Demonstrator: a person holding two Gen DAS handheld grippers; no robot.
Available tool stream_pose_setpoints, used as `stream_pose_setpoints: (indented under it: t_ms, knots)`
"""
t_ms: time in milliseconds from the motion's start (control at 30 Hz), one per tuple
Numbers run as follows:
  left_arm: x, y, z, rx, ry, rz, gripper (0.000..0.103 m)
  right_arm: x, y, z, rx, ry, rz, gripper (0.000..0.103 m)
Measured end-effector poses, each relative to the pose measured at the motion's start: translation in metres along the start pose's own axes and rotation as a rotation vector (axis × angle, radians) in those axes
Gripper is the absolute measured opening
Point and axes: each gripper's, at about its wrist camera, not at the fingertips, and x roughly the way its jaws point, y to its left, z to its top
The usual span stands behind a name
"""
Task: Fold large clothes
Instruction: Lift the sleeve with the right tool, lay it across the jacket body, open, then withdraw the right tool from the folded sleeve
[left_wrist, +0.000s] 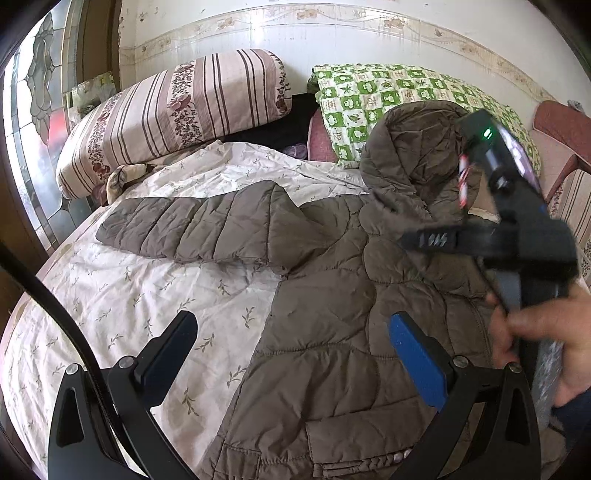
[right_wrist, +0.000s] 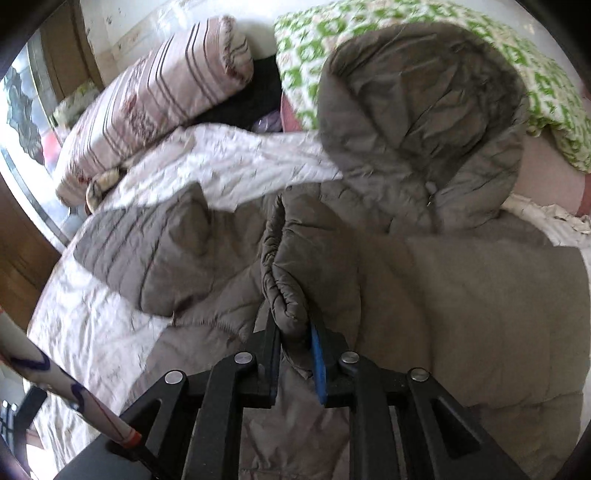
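Right now the right tool (right_wrist: 295, 354) has its black and blue fingers pressed together on a bunched fold of the brown quilted hooded jacket (right_wrist: 461, 295), apparently the cuff end of the sleeve on that side, lifted clear of the body of the garment. The left tool (left_wrist: 291, 354) hangs with its fingers spread wide and nothing between them, low over the jacket's hem side, its blue finger (left_wrist: 417, 362) above the padded fabric and its black finger (left_wrist: 166, 350) above the white leaf-print bedsheet (left_wrist: 129, 295).

The jacket lies front up on the bed, its long axis running from the hem nearest both tools to the hood (left_wrist: 413, 147) at the far end, which rests against the green-and-white checked pillow (left_wrist: 388, 92). The other sleeve (left_wrist: 192, 225) stretches flat across the sheet, out to the left and well apart from the body, pointing toward the pink striped floral pillow (left_wrist: 166, 107).

Judging from this, the pinched sleeve should travel leftward, across the chest. The flat sleeve lies forward and left of the open left tool, which is clearly the nearer one to take it.
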Motion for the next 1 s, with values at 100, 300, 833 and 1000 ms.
stream_pose_setpoints:
  t_ms: [100,300,833,1000]
  knots:
    - [0.001,-0.001,-0.001,0.002,0.004,-0.001,0.103,0.009,0.006,-0.006,-0.022,0.046,0.045,0.04]
    - [0.003,-0.003,-0.002,-0.001,0.012,-0.005,0.103,-0.026,-0.005,-0.005,-0.007,-0.014,0.156,0.045]
    - [0.023,-0.026,-0.003,0.035,0.067,-0.021,0.103,-0.025,-0.205,-0.018,0.328,0.032,-0.312,0.045]
    - [0.03,-0.038,-0.006,0.067,0.081,-0.022,0.103,0.003,-0.208,-0.023,0.299,0.087,-0.307,0.05]
